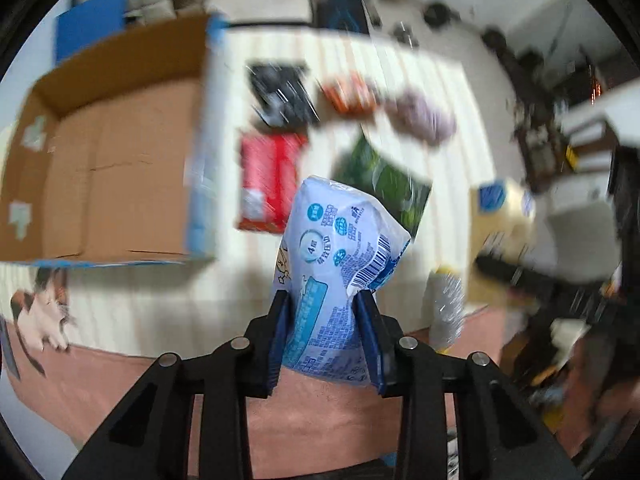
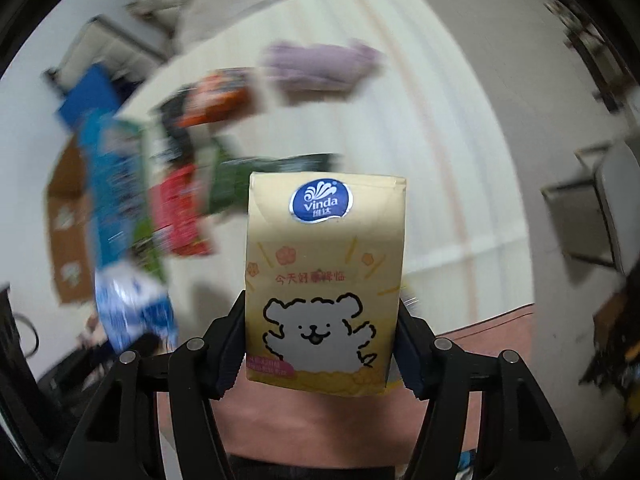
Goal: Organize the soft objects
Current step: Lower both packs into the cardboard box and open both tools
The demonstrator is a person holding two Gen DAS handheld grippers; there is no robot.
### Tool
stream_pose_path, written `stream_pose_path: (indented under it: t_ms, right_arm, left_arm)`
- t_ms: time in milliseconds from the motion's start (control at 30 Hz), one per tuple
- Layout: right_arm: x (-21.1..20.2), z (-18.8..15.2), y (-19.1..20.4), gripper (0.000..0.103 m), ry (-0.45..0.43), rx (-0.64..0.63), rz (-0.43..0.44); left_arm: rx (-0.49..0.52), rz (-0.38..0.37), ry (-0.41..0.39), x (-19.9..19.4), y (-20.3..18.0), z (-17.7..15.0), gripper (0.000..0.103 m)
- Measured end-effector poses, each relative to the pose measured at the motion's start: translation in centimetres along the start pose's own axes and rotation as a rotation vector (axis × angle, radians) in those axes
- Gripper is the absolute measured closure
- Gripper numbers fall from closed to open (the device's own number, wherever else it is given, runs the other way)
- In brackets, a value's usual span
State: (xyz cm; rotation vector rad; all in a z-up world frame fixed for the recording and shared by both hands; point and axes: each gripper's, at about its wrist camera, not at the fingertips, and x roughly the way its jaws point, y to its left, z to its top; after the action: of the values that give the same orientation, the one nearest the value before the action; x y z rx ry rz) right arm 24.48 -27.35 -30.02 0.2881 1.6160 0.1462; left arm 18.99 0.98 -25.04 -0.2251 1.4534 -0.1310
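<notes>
A white ribbed cloth [image 1: 400, 92] covers the work surface, with a pink edge [image 1: 120, 380] of the surface showing nearest the cameras. Both views are smeared by motion blur, so the background is hard to read. Dark clutter and pale furniture sit in the room beyond the cloth.

The left gripper [image 1: 326, 320] is clamped on a pale blue tissue pack [image 1: 340, 248]. Its blue-padded fingers [image 1: 280, 332] press in on both sides of the pack's lower part, and the pack stands up between them, raised above the cloth.

The right gripper [image 2: 322, 340] is clamped on a yellow tissue pack [image 2: 324, 272], which has a blue Vinda logo near the top and a white cartoon dog below. This pack stands upright between the fingers, also held above the cloth.

An open cardboard box [image 1: 120, 168] with blue outer sides lies on the cloth to the left. What shows of its brown floor is bare, though one corner falls outside the view.

Loose on the cloth beside the box are a red pack [image 1: 268, 184], a green pack [image 1: 384, 184], a dark pack [image 1: 280, 92], an orange pack [image 1: 348, 94] and a bundle of purple cloth [image 1: 420, 116]. A clear bottle [image 1: 446, 304] stands near the cloth's near edge.
</notes>
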Motion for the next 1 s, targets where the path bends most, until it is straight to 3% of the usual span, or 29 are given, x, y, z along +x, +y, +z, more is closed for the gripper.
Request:
stream_pose_path:
  t_ms: [167, 333, 533, 733, 1000]
  right_arm:
    - [-4.5, -1.4, 9.5, 0.037, -0.057, -0.135, 0.09]
    - [-4.7, 0.4, 20.8, 0.037, -0.089, -0.244, 0.12]
    - [1.8, 4.9, 31.5, 0.037, -0.046, -0.295, 0.079]
    - [10.1, 8.9, 36.4, 0.037, 0.004, -0.286, 0.011]
    - [17.3, 11.1, 37.3, 0.037, 0.033, -0.311, -0.075]
  left_arm:
    - [-0.086, 0.005, -0.087, -7.7, 4.7, 3.4, 0.072]
    - [-0.182, 0.004, -0.087, -7.2, 12.2, 8.9, 0.072]
    - [-0.272, -0.002, -0.04, -3.8, 20.7, 15.0, 0.072]
    - [-0.3, -0.03, 0.052, 2.4, 24.9, 18.7, 0.072]
    - [-0.251, -0.044, 0.127, 7.2, 26.1, 20.3, 0.067]
